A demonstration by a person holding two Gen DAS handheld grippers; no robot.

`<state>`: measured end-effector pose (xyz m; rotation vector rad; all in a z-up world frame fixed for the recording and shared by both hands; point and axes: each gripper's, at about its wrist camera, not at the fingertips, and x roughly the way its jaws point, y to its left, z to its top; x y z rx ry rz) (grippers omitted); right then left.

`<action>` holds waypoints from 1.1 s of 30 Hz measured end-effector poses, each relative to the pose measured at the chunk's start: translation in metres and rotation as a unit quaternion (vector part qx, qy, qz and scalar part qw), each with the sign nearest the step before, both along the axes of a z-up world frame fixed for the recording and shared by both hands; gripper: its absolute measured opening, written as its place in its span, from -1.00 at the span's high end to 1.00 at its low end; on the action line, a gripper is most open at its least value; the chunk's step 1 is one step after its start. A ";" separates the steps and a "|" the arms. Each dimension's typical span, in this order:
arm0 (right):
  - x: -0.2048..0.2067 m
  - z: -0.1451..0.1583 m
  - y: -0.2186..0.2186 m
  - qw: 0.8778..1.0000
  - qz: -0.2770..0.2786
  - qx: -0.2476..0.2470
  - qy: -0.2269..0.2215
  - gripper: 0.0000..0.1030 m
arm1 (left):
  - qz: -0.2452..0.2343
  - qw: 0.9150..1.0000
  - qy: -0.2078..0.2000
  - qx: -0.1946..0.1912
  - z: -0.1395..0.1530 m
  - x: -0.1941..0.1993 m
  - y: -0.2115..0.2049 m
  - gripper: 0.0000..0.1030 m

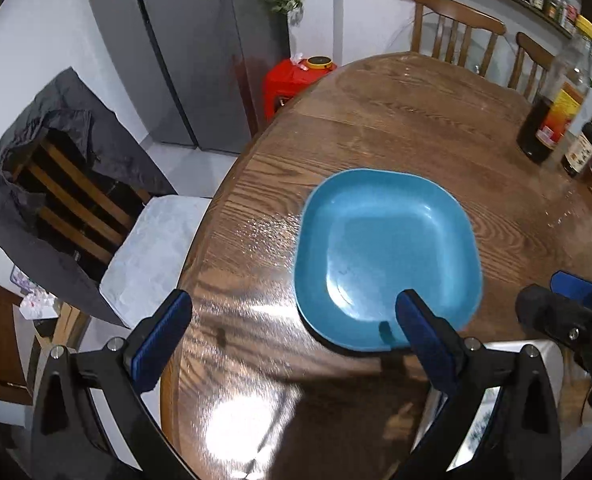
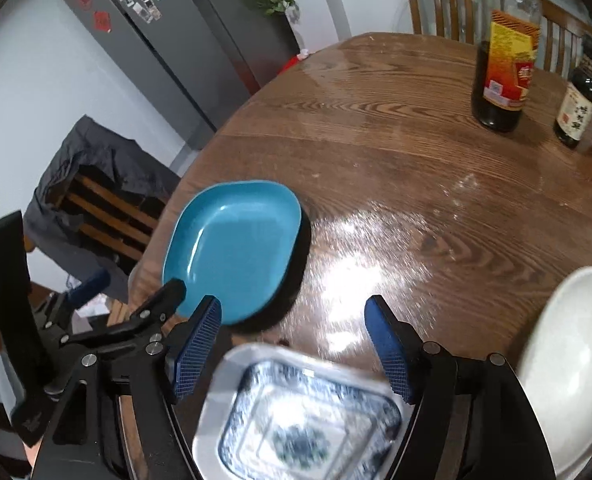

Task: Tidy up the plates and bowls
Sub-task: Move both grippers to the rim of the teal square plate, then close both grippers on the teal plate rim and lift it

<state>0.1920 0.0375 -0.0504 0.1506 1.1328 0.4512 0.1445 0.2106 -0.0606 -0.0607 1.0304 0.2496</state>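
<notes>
both tongs empty, jaws apart: left gripper (image 1: pixel 292 328) near the blue plate (image 1: pixel 383 256) by the table's (image 1: pixel 395 120) left edge, right gripper (image 2: pixel 294 344) above the patterned plate (image 2: pixel 303 416) at the near edge. white bowl (image 2: pixel 567 360) right. probably approach stage; next, pinch a plate rim to stack.

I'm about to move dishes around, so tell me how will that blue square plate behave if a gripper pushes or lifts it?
The blue plate looks rigid, and its glossy sheen suggests it is slippery. On the shiny wooden table a push would probably slide it, not tip it, since it sits low and flat. It lies close to the table's edge, so pushing that way risks a fall.
</notes>
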 end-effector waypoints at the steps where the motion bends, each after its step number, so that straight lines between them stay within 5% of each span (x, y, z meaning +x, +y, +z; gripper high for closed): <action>1: 0.004 -0.003 0.003 1.000 -0.001 0.001 0.001 -0.45 | 0.003 1.000 0.002 0.001 -0.002 0.002 0.001 -0.96; 6: 0.016 -0.015 0.015 1.000 0.002 -0.005 0.010 -0.45 | 0.009 1.000 0.013 -0.011 -0.012 0.011 0.004 -0.70; 16: 0.032 -0.033 0.031 0.999 0.012 -0.020 0.023 -0.25 | 0.007 0.999 0.028 -0.036 -0.023 0.024 0.008 0.24; 27: 0.039 -0.042 0.047 0.998 0.046 -0.025 0.026 0.65 | -0.014 0.998 0.026 -0.061 -0.026 0.032 0.004 0.58; 33: 0.037 -0.042 0.050 0.998 0.057 -0.028 0.019 0.67 | -0.022 0.998 0.018 -0.062 -0.026 0.029 0.000 0.61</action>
